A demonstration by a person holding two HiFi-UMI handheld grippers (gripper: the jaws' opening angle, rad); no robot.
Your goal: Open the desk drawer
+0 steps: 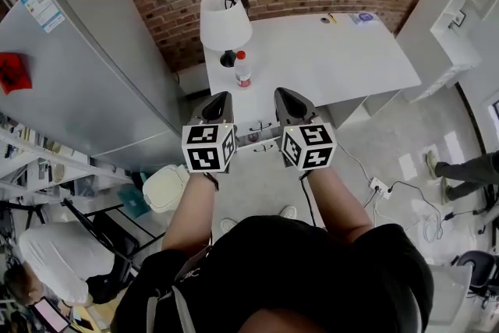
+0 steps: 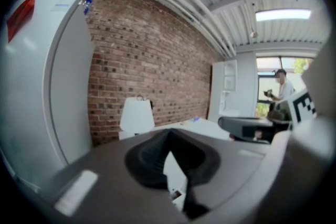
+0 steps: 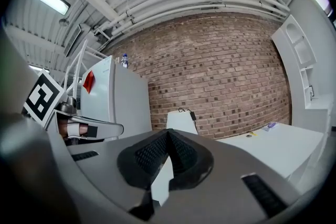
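The white desk [image 1: 335,58] stands against the brick wall. Its drawer fronts [image 1: 251,135] with dark handles show below the near edge, between my two grippers. Both grippers are held side by side in the air in front of the desk, above the floor. The left gripper [image 1: 221,99] is shut and holds nothing; its jaws meet at the tip [image 2: 169,136]. The right gripper [image 1: 282,95] is also shut and empty [image 3: 168,134]. Neither touches the drawers. In both gripper views the drawers are hidden behind the jaws.
A white lamp [image 1: 225,21] and a red-capped bottle [image 1: 242,69] stand on the desk's left end. A tall grey fridge [image 1: 86,66] is at the left. A white stool [image 1: 165,187] sits by my left leg. A power strip [image 1: 380,185] with cables lies on the floor at right.
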